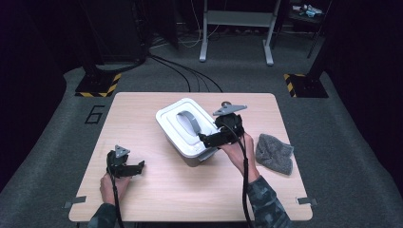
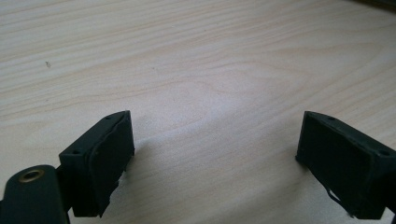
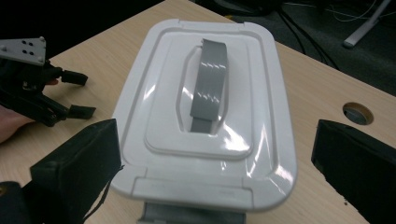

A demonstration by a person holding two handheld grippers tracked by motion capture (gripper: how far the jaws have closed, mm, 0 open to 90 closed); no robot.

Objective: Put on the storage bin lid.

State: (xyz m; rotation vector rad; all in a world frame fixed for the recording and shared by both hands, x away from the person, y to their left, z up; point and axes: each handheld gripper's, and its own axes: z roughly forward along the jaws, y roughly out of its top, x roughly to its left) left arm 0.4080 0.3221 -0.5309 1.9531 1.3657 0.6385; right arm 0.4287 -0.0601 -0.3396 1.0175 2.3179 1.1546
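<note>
R gripper point(image 1: 205, 138) sits at the near short end of the white lidded box point(image 1: 187, 128), jaws wide apart w/ nothing clamped, one each side of that end in the right gripper view. Just below them a grey latch point(image 3: 191, 215) sticks out from under the lid point(image 3: 210, 116) rim. Past the jaws the box runs lengthwise away from the tool, grey handle point(image 3: 208, 87) lying flat along the same axis in the lid recess. Off to the R of the gripper, apart from the box, a grey cloth point(image 1: 274, 153) lies crumpled on the table point(image 1: 190, 190). L gripper point(image 1: 139, 167) is well off toward the near L corner, jaws also wide apart over bare wood. Far L, beyond the table edge, a "6" point(image 1: 94, 114) is marked on the floor; no readable label on the box
</note>
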